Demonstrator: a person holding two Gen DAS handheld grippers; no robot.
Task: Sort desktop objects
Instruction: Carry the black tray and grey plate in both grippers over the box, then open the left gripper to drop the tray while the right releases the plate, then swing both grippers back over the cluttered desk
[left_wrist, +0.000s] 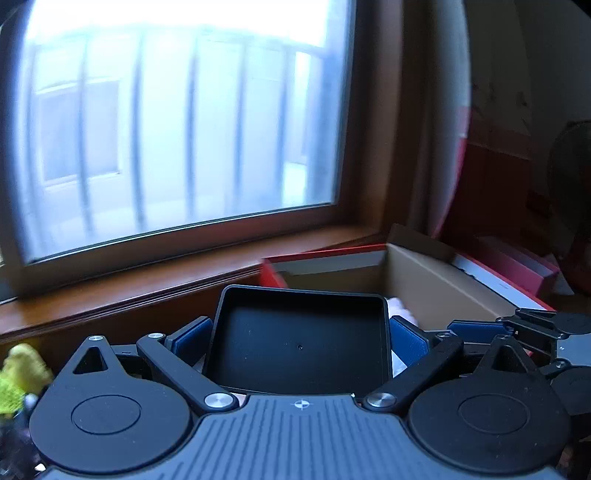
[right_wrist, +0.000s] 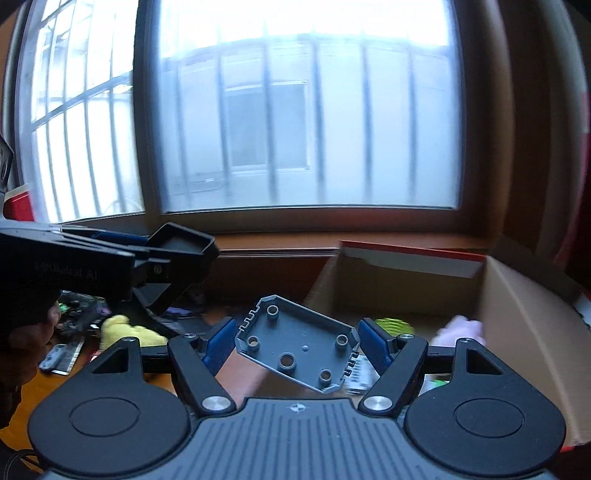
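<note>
Cardboard box (right_wrist: 517, 317) at right on counter (right_wrist: 251, 380), pink plush (right_wrist: 463, 328) inside. Left hand-held gripper (left_wrist: 299, 339) clamped on black tray (left_wrist: 299, 343), raised left of box. Right hand-held gripper (right_wrist: 297, 347) clamped on tilted grey plastic cover (right_wrist: 299, 347) near box. Yellow plush (right_wrist: 125, 332) far left on counter.

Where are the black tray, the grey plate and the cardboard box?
black tray (left_wrist: 299, 343): left wrist view, inner floor.
grey plate (right_wrist: 299, 349): right wrist view, centre of studded face.
cardboard box (right_wrist: 524, 332): right wrist view, right inner wall.

Cardboard box (right_wrist: 517, 295) open on top, toys inside; window sill (right_wrist: 280, 247) behind; clutter (right_wrist: 74, 332) crowds desk left.
</note>
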